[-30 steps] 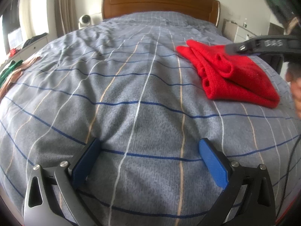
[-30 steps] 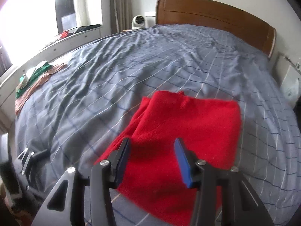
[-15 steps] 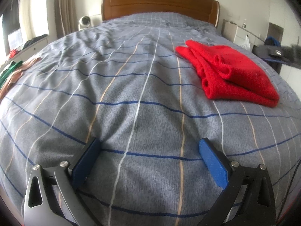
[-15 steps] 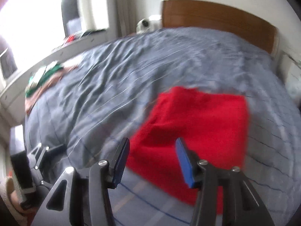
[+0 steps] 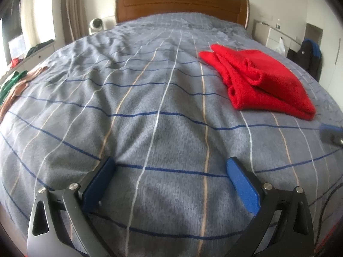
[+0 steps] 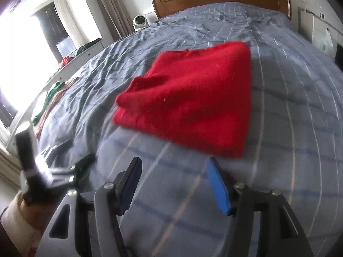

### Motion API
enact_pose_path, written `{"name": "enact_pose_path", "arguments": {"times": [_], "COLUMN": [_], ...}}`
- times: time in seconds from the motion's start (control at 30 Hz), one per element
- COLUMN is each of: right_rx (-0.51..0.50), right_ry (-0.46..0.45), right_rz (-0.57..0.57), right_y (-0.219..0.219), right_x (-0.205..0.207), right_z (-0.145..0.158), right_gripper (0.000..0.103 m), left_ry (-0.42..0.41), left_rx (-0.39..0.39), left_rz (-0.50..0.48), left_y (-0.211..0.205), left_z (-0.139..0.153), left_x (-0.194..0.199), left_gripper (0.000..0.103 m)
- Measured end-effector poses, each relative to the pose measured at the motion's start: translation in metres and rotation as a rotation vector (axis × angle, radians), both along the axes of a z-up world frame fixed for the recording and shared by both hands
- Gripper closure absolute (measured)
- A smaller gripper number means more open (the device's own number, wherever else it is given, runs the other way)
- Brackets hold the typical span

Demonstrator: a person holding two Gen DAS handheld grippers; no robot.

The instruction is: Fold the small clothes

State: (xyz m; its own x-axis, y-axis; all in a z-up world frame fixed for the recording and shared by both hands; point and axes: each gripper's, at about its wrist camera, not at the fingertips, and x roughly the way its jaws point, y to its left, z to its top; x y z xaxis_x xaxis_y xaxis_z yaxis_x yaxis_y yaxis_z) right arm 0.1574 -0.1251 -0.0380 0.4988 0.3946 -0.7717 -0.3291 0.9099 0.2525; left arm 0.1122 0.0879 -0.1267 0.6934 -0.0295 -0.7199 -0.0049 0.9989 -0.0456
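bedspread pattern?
Grey-blue bedspread with a grid of thin navy, white and tan lines; clearest in the left wrist view.

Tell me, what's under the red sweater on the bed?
The folded red sweater lies on the grey striped bedcover, which shows all around it. Whatever sits directly beneath the sweater is covered, so only its own folded layers show at the edge.

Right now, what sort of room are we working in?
Most likely a home bedroom: a wide bed with a grey checked cover and a wooden headboard, curtains by a bright window, and a folded red garment on the bed.
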Motion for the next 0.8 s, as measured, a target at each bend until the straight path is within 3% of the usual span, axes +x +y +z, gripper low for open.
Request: {"name": "enact_pose_path", "arguments": {"times": [0.13,0.3,0.37,0.43,0.5,0.63,0.8], "right_rx": [-0.016,0.015,0.088,0.196,0.269,0.329,0.406], "right_ry": [-0.039,-0.051,-0.044,-0.038,-0.006,0.063,0.211], "right_rz": [-0.042,-0.152,-0.215,-0.266,-0.275,-0.263,-0.235], "right_y": [-0.033,-0.071,-0.085,-0.093,-0.093,-0.081,-0.063], "right_x": [-0.024,-0.009,0.010,0.037,0.067,0.119,0.169], "right_z": [0.002,0.006,0.010,0.016,0.016,0.007,-0.027], "right_gripper": [0.027,0.024,0.024,0.024,0.023,0.023,0.023], "left_ry": [0.026,-0.048,0.028,0.128,0.197,0.273,0.325], "left_rx": [-0.104,-0.362,-0.479,-0.520,-0.477,-0.328,-0.288], "left_rz": [-0.015,-0.059,-0.117,-0.189,-0.215,-0.163,-0.170], "left_y": [0.009,0.023,0.015,-0.001,-0.021,-0.037,-0.046], "left_z": [0.018,0.073,0.083,0.080,0.068,0.039,0.021], "left_x": [-0.001,0.037,0.080,0.118,0.153,0.190,0.202], "left_gripper": [0.001,0.001,0.001,0.001,0.001,0.001,0.001]}}
